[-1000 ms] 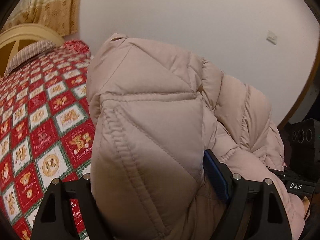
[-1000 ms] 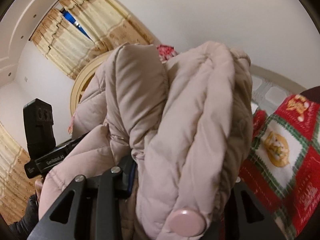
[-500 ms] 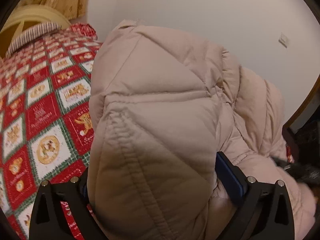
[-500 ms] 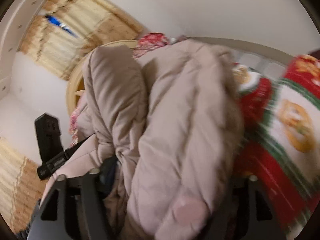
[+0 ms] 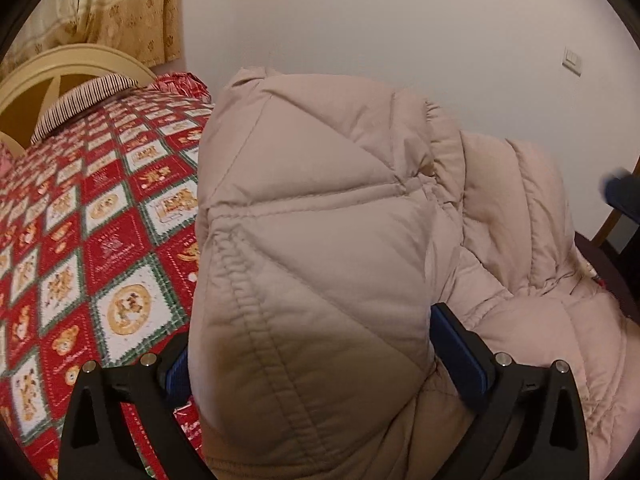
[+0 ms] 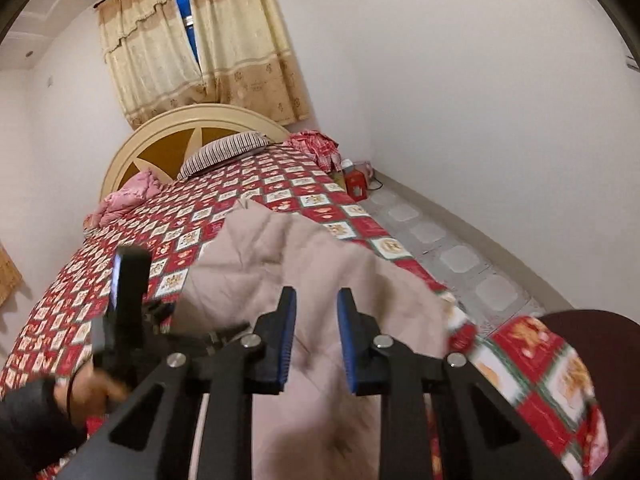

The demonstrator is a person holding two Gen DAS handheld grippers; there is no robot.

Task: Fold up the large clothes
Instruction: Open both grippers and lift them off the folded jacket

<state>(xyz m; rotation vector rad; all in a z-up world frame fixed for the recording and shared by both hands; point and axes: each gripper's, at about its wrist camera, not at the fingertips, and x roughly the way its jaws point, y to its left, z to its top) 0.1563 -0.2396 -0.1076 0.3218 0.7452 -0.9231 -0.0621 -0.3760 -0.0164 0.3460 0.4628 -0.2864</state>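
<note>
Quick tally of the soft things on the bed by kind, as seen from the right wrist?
Jacket: 1
Striped pillow: 1
Pink bundle: 1
Red checked cloth: 1
Total: 4, on the quilt.

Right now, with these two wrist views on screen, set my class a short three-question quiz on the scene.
1. True or false: the jacket lies on the floor.
2. The pillow by the headboard is: A striped, B plain white, C spotted.
3. Which gripper has the jacket between its fingers?

Key
1. False: it lies on the bed.
2. A.
3. The left gripper. Its jaws have just been opening and stand wide, with the jacket between them.
</note>
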